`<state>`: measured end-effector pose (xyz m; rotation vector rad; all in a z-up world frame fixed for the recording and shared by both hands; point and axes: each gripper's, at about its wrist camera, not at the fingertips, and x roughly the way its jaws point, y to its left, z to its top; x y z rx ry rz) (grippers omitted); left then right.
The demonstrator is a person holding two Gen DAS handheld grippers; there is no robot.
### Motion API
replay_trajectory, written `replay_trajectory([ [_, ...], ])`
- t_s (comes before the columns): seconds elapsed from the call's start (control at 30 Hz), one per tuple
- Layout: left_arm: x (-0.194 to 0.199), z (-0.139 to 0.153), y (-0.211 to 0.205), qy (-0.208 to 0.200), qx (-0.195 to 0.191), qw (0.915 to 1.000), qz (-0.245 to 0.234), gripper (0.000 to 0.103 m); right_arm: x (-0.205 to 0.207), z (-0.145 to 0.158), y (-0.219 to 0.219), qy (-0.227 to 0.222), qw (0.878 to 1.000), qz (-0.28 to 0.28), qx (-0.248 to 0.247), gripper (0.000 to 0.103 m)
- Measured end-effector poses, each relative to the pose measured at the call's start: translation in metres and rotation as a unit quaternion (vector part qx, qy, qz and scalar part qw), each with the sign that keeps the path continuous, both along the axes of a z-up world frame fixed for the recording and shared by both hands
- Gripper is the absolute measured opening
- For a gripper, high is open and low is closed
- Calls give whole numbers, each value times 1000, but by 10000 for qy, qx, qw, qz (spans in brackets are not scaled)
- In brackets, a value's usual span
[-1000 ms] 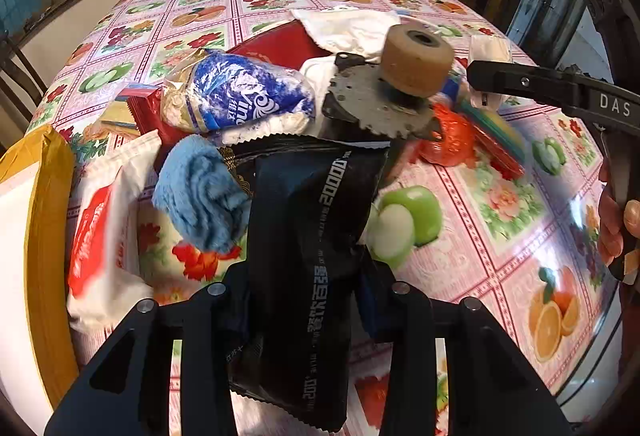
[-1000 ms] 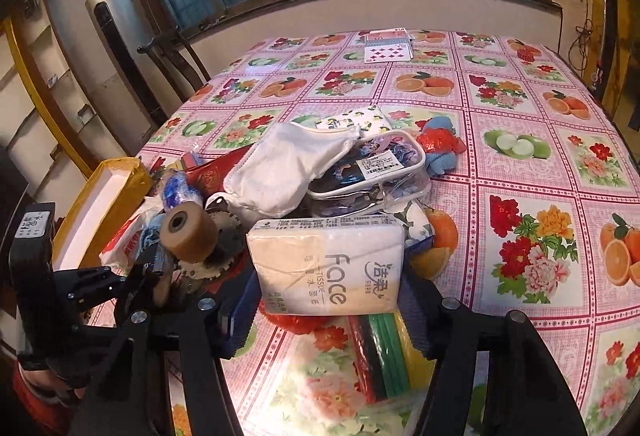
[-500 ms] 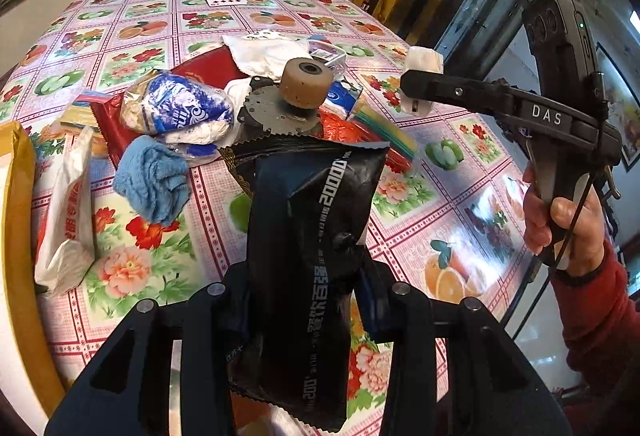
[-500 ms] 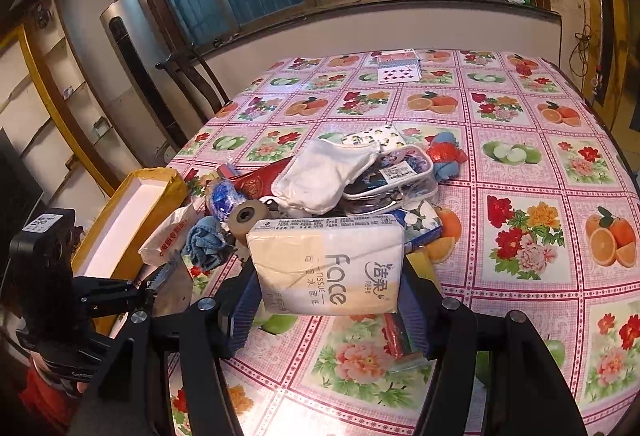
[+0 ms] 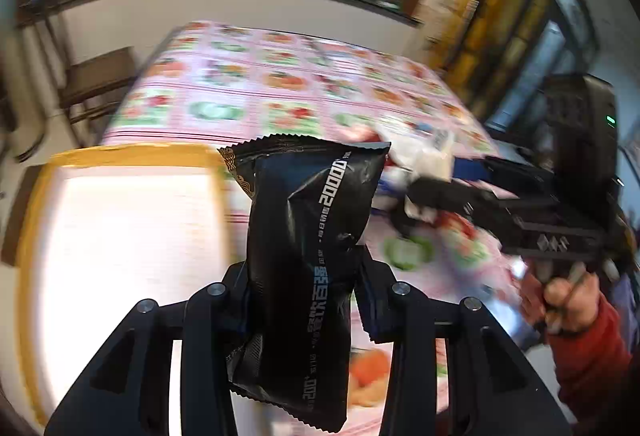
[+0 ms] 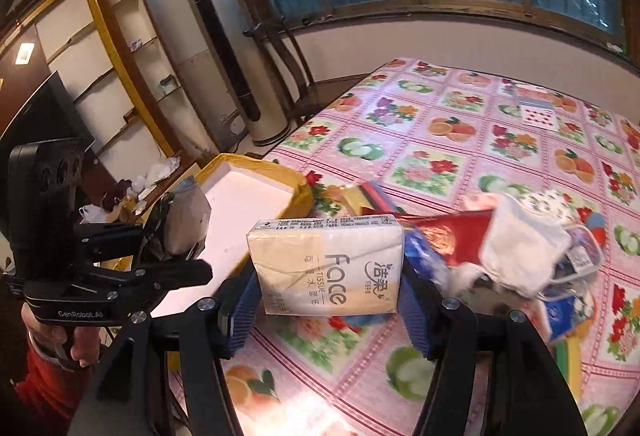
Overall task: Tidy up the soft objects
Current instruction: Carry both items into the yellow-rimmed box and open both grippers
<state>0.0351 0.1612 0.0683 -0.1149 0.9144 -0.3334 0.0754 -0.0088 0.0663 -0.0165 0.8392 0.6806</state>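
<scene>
Above the flower-printed pink tablecloth (image 6: 472, 140), a crinkled black foil packet (image 5: 308, 260) is clenched upright in the left gripper (image 5: 302, 288), while a cream plastic-wrapped tissue pack (image 6: 326, 266) is clamped by the right gripper (image 6: 326, 310). Both are judged to be in transit toward the yellow-rimmed white box (image 6: 244, 196). Next, each is to be lowered inside it and released, clear of the rim.

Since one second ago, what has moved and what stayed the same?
Both hand-held grippers swung left, away from the pile toward the yellow box. The left hand-held gripper now carries the black packet beside the box. The right hand-held gripper follows with the tissue pack. Both grips unchanged; the pile stays put.
</scene>
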Motion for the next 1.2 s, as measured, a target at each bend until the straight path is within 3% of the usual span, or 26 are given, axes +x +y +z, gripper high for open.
replay_trajectory([
  [0.17, 34, -22, 62, 182, 674, 9907, 1172, 38, 35, -25, 95, 116, 9976, 498, -456, 64],
  [0.37, 76, -66, 108, 745, 684, 9818, 1608, 38, 66, -70, 164, 429, 9868, 1236, -951, 64],
  [0.7, 109, -103, 126, 1255, 872, 9709, 1844, 38, 85, -105, 194, 745, 9766, 1470, -1382, 64],
  [0.83, 112, -104, 130, 1219, 944, 9684, 1960, 40, 85, -106, 200, 740, 9751, 1469, -1490, 66],
  [1.07, 106, -99, 138, 1154, 1037, 9609, 2295, 62, 82, -95, 187, 647, 9817, 1261, -1271, 68],
  [1.2, 93, -83, 135, 881, 1165, 9601, 2385, 64, 72, -79, 170, 605, 9863, 1166, -1000, 68],
])
